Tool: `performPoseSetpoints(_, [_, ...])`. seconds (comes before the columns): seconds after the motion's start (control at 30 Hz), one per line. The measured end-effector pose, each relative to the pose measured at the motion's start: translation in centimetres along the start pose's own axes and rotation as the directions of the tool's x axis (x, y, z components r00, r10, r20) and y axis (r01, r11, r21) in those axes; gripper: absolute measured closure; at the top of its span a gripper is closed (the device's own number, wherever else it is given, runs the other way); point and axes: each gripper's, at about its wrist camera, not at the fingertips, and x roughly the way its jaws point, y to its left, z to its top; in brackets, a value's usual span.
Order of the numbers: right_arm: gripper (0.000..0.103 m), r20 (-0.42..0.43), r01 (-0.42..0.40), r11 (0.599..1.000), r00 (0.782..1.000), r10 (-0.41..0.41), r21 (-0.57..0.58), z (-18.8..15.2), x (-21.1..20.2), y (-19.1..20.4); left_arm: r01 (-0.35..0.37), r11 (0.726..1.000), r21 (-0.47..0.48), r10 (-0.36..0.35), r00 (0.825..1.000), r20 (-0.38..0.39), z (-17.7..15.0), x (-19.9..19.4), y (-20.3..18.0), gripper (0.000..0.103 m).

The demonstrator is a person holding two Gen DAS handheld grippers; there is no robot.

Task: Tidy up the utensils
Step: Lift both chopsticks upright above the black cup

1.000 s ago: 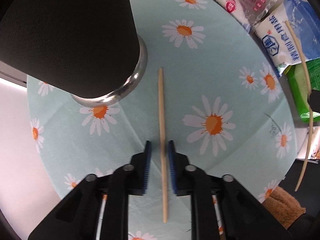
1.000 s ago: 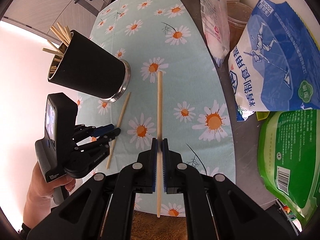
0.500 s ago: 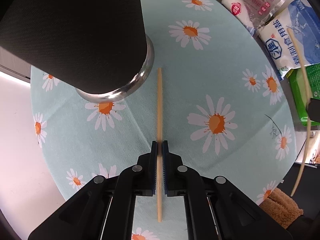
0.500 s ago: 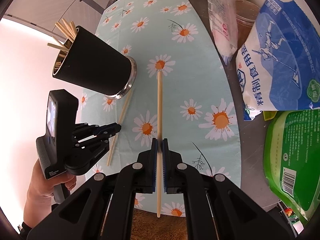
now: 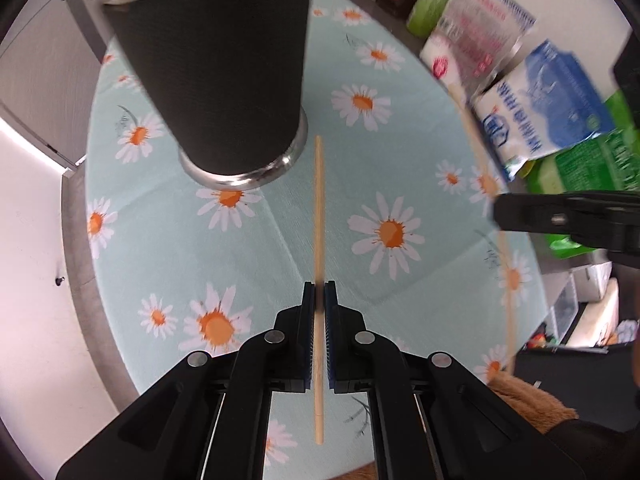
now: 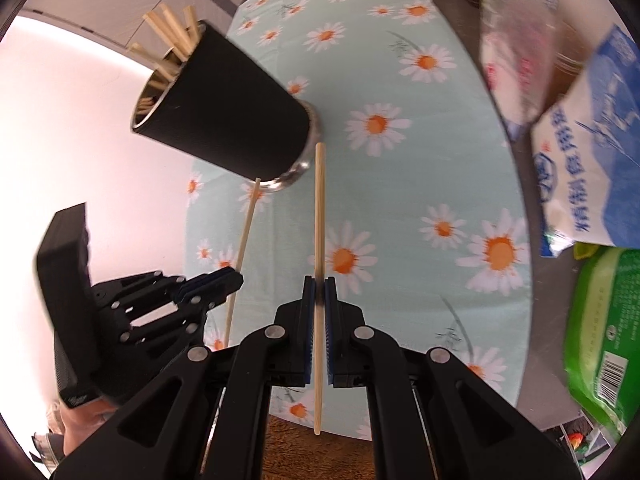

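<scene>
Wooden chopsticks point(image 6: 168, 36) in the cup point(image 6: 228, 120) show only from right; both jaws clench chopsticks

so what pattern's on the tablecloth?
White-and-orange daisies on pale teal tablecloth; clearest in the right wrist view.

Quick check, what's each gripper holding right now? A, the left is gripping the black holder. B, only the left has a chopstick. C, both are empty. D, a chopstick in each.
D: the left gripper is shut on one chopstick, and the right gripper on another chopstick.

Left hand-held gripper point(image 5: 319, 296) clamps chopstick point(image 5: 319, 208) beside black holder point(image 5: 224, 60).
</scene>
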Motion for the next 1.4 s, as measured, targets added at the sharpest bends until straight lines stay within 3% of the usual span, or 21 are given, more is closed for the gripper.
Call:
performPoseSetpoints(0.27, [0.097,0.04,-0.071,0.995,0.996,0.074,-0.074,1.1,-0.5,3.5,0.045,0.997,-0.056,-0.038,0.992,0.122,-1.6,-5.2,1.0,0.099])
performPoseSetpoints(0.43, [0.097,0.073,-0.128,0.984,0.988,0.138,-0.125,1.9,-1.4,5.3,0.074,0.995,-0.072,-0.058,0.977,0.207,-1.4,-8.0,1.7,0.099])
performPoseSetpoints(0.8, [0.097,0.266,-0.179,0.95,0.932,0.247,-0.256,4.3,-5.7,8.8,0.087,0.992,-0.086,-0.049,0.926,0.375,1.0,-12.9,4.0,0.099])
performPoseSetpoints(1.1, [0.097,0.406,-0.141,0.934,0.872,0.274,-0.327,6.3,-8.8,10.5,0.12,0.988,-0.095,-0.051,0.843,0.535,3.3,-16.4,6.3,0.099])
performPoseSetpoints(1.27, [0.097,0.476,-0.158,0.93,0.823,0.31,-0.332,7.4,-10.7,11.0,0.15,0.983,-0.104,-0.053,0.778,0.626,4.4,-18.1,7.3,0.099])
performPoseSetpoints(1.4, [0.097,0.537,-0.143,0.92,0.775,0.333,-0.365,8.3,-12.2,12.2,0.196,0.976,-0.095,-0.073,0.705,0.705,5.3,-19.4,8.2,0.099])
